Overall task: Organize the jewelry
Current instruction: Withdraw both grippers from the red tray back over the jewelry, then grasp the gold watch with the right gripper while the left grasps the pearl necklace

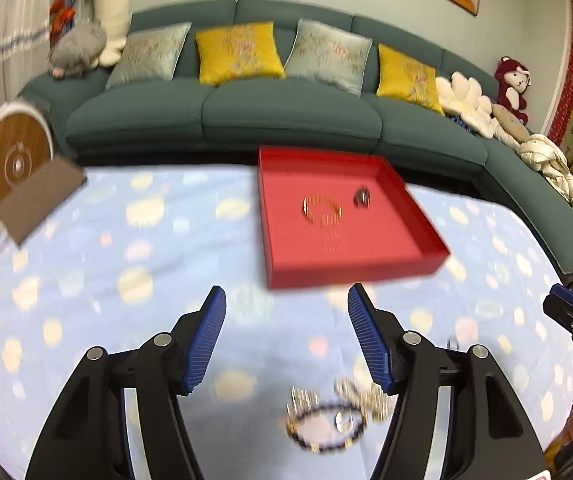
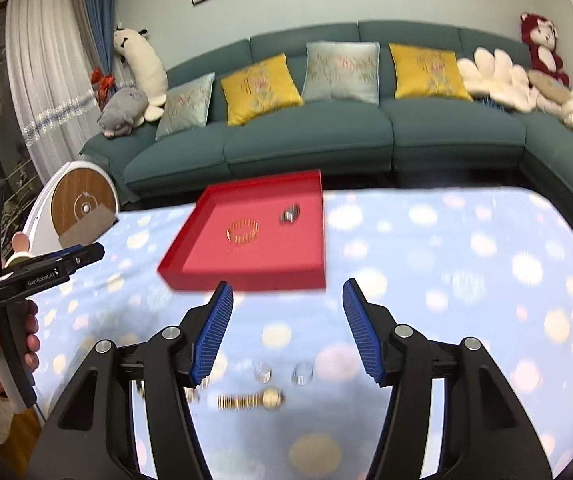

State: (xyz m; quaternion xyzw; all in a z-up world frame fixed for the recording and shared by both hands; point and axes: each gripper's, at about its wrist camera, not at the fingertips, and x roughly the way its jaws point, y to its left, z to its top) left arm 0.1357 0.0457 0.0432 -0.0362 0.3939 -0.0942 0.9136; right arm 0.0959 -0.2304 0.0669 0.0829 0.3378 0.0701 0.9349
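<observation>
Here both grippers' jaws are spread and empty, the red tray (image 2: 246, 272) just beyond them, loose jewelry (image 1: 326, 420) nearer the camera.

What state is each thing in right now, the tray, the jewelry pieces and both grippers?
Shallow red cardboard tray: open-topped, flat on the cloth.
Gold link bracelet: lying in the tray.
Small dark silver ring: in the tray, apart from the bracelet.
Gold wristwatch: flat on the cloth, outside the tray.
Dark beaded bracelet: on the cloth, outside the tray.
Left gripper: open, empty.
Right gripper: open, empty.
</observation>
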